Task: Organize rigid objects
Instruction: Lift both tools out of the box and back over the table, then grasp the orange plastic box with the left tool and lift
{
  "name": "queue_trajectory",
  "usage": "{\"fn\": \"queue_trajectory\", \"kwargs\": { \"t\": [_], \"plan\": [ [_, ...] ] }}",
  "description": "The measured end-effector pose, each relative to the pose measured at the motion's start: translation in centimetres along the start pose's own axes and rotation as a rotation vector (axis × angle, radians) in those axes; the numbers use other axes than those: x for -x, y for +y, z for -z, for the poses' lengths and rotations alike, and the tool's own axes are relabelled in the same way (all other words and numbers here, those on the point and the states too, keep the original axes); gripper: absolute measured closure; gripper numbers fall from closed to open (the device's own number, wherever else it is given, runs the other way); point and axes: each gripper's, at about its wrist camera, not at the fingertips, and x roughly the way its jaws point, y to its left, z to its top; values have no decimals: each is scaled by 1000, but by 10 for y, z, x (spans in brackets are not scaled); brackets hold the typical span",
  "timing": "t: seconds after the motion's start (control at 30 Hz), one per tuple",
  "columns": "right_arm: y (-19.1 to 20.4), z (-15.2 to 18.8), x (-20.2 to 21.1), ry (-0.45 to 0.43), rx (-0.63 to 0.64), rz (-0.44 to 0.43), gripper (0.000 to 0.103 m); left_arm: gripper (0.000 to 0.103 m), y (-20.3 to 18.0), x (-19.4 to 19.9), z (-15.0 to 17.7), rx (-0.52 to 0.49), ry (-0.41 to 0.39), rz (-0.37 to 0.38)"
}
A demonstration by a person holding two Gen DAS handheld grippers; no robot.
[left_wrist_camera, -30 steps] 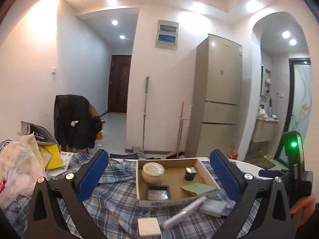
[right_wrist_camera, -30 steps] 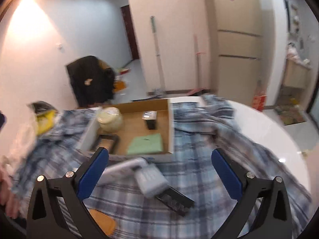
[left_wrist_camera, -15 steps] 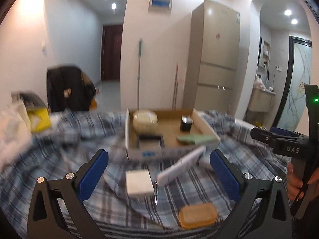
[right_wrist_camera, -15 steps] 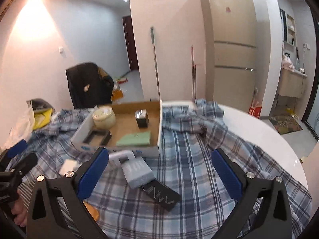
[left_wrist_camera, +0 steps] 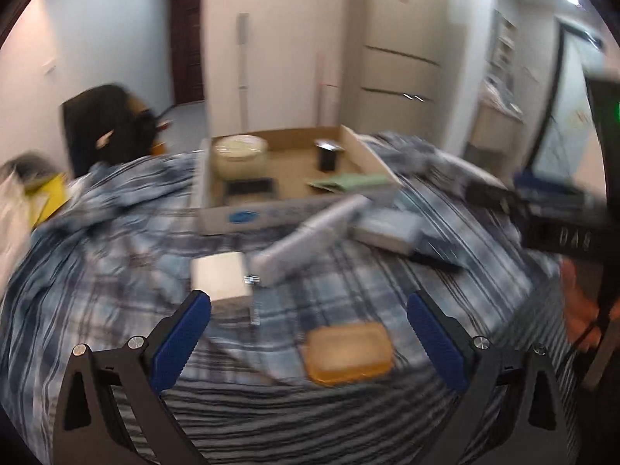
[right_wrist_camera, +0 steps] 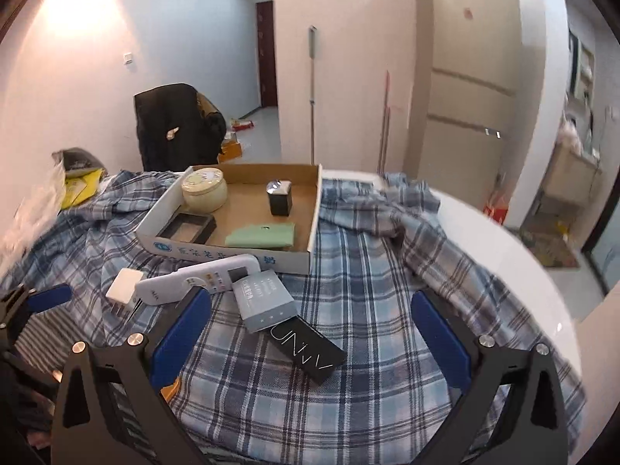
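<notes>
A plaid cloth (right_wrist_camera: 348, 348) covers your table. Both grippers, left (left_wrist_camera: 310, 333) and right (right_wrist_camera: 310, 333), hang over it with fingers spread, holding nothing. Nearest lies the black box (right_wrist_camera: 306, 345), touching the grey box (right_wrist_camera: 263, 298); beside it the white remote (right_wrist_camera: 197, 279). Beyond sits the cardboard tray (right_wrist_camera: 314, 217), containing the round tin (right_wrist_camera: 204, 190).

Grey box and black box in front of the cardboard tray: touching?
Touching. The right wrist view shows the grey box lying with its near end on top of the black box, overlapping it with no gap.
</notes>
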Motion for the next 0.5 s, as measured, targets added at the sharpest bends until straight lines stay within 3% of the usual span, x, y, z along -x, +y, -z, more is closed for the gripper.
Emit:
{"fn": "queue_trajectory", "kwargs": {
  "t": [0.3, 0.5],
  "plan": [
    [-15, 7, -21, 89, -67, -30, 0, 15, -8, -37, 10, -26, 167, 24],
    [-16, 11, -33, 126, -69, -13, 0, 15, -7, -50, 12, -23, 246, 65]
  ]
}}
